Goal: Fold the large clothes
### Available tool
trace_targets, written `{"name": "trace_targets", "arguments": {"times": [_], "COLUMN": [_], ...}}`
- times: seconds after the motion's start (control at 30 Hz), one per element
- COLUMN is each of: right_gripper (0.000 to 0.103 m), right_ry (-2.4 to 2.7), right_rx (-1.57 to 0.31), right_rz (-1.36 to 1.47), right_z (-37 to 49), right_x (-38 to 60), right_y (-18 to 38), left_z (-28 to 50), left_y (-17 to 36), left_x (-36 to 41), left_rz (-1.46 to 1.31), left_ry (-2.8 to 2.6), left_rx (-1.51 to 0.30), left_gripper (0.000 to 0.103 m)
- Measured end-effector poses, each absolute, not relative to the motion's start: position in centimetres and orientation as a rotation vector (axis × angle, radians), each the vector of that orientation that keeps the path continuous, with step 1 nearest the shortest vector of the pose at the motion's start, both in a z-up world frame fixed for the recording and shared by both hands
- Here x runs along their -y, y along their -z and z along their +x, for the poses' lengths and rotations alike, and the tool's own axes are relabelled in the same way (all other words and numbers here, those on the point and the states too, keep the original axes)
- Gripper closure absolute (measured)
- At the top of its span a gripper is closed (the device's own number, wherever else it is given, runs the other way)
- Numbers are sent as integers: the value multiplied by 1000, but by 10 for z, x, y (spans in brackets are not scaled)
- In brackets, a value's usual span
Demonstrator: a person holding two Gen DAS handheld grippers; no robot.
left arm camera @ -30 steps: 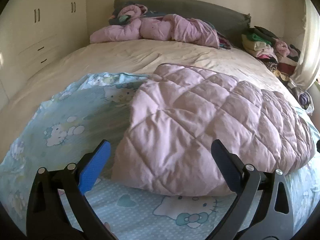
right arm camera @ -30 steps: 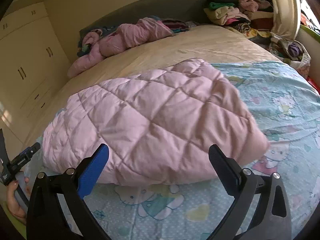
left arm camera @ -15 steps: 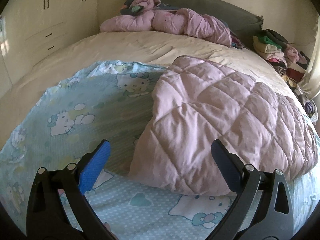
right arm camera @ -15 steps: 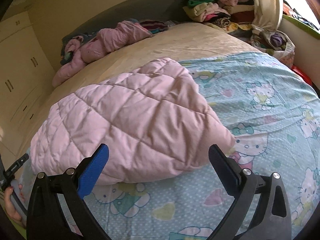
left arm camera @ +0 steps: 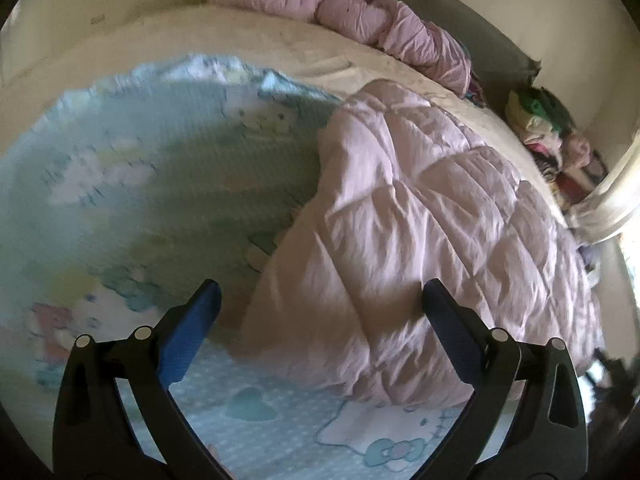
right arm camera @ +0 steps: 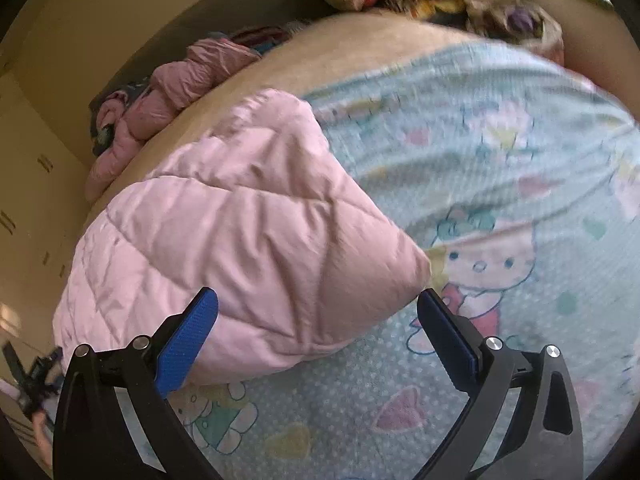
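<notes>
We judge the fold well along but unfinished: the pink quilted jacket (left arm camera: 420, 216) lies doubled over on the cartoon-print sheet (left arm camera: 132, 184) covering the bed, while our left tongs (left arm camera: 320, 312) and right tongs (right arm camera: 318, 312) hang wide apart and empty near its front edge.

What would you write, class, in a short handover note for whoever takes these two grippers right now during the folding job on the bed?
Left gripper: jaws open, empty, at the near left edge of the pink quilted blanket.
Right gripper: jaws open, empty, at the blanket's near right corner.
The blanket lies in a folded bundle on the blue cartoon-print sheet, which is spread over the bed.
Done: blanket looks folded at least once.
Left: probably grip both near corners for the next fold. Pink clothing by the headboard and the clothes pile are untouched.
</notes>
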State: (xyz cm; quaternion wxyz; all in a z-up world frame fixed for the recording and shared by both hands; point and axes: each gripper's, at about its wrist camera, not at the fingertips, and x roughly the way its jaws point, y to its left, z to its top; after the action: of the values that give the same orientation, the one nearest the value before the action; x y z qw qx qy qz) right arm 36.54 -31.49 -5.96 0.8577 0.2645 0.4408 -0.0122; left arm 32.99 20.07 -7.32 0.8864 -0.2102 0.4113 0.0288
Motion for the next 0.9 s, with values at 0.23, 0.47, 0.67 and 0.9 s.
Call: {"name": "trace_targets", "arguments": {"times": [0.23, 0.47, 0.67, 0.9], "right_gripper": [4, 4, 18, 56], "right_ry": [-70, -120, -154, -171], "right_rx": [-958, -965, -912, -857], "right_rz": [805, 857, 833, 641], "right_z": [388, 418, 420, 410], "right_x": [328, 330, 325, 305], "right_y": [88, 96, 94, 62], "left_z": [345, 362, 365, 363], "left_y": [100, 111, 113, 93], "left_x": [-215, -218, -210, -193], "left_rz": [-668, -756, -763, -670], "left_ry": [56, 100, 51, 46], "left_rx": [-897, -904, -877, -825], "left_gripper": [8, 8, 8, 43]}}
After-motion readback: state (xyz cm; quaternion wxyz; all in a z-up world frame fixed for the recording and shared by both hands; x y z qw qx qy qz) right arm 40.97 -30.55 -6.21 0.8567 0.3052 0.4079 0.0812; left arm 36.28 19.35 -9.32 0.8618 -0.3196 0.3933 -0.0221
